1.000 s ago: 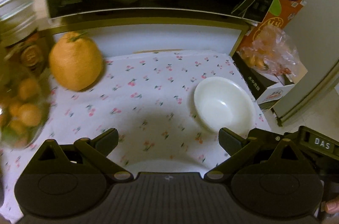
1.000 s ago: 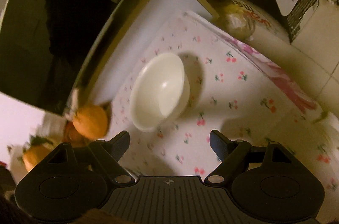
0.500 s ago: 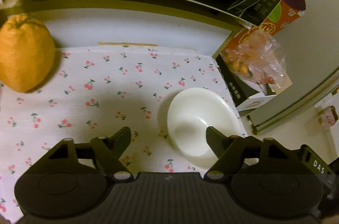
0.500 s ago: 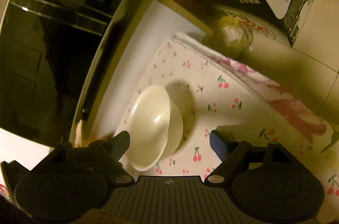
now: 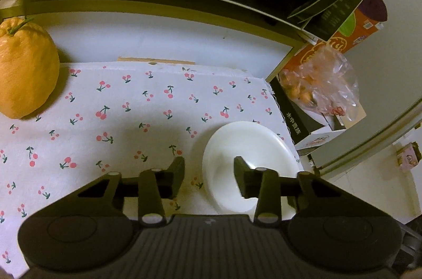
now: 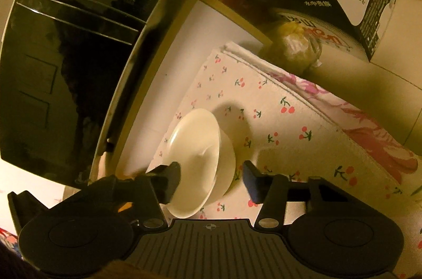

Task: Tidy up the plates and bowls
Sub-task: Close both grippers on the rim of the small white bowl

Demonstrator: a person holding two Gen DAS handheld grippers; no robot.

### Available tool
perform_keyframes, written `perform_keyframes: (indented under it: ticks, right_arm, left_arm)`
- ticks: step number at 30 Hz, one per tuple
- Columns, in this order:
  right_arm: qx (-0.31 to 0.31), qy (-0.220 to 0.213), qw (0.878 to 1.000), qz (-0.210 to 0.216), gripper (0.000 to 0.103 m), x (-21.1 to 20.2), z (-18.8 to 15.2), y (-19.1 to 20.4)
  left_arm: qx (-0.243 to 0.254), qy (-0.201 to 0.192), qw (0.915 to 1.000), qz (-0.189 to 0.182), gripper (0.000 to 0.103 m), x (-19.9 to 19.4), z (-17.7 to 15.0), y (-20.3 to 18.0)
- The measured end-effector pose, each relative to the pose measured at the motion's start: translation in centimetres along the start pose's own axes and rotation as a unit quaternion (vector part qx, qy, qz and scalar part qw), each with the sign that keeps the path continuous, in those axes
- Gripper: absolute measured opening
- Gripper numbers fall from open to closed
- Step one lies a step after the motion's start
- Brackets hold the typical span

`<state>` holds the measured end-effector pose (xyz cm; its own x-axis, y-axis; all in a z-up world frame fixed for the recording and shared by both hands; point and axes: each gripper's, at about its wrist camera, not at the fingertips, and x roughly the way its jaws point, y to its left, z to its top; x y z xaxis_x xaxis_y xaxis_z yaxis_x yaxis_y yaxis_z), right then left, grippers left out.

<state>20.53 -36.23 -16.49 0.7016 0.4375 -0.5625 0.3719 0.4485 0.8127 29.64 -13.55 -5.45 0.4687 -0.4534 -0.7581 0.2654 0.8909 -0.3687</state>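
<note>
Progress: we judge the task barely begun; one white bowl [image 5: 248, 155] sits alone on the cherry-print cloth [image 5: 126, 120] of the worktop, not yet lifted or stacked; no plates show in either view.

Bowl: upright and empty, near the cloth's right edge, in front of the black microwave [image 6: 68, 62]; the right wrist view shows it [image 6: 197, 160] resting on its foot.

Left gripper [image 5: 208, 173]: our jaws stand apart, straddling the bowl's left rim, one finger over the cloth and the other over the bowl's inside; whether either touches the rim we cannot tell.

Right gripper [image 6: 211, 178]: jaws likewise apart around the bowl's near rim, one finger against its inner face and the other out over the cloth; not clamped.

Left to do: we judge a grip must close on the rim before the bowl can go anywhere; its destination is not in view.

Containers: the bowl holds nothing; a clear plastic bag [image 5: 324, 83] of orange fruit rests on a carton [image 5: 311, 126] just off the cloth; a large citrus fruit [image 5: 26, 68] stands loose at the far left.
</note>
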Motion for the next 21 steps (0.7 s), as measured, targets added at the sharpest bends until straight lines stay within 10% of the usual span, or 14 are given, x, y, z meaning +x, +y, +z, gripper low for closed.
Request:
perform_keyframes:
  ticks: [10, 21]
  right_arm:
    - [-0.028, -0.001, 1.000, -0.006, 0.013, -0.1, -0.1, 0.6]
    - [-0.043, -0.001, 0.999, 0.009, 0.013, -1.4, 0.0, 2.0]
  left_arm:
    - [0.018, -0.007, 0.9996, 0.022, 0.012, 0.2, -0.3, -0.6]
    - [0.017, -0.022, 0.9991, 0.034, 0.009, -2.2, -0.5, -1.0]
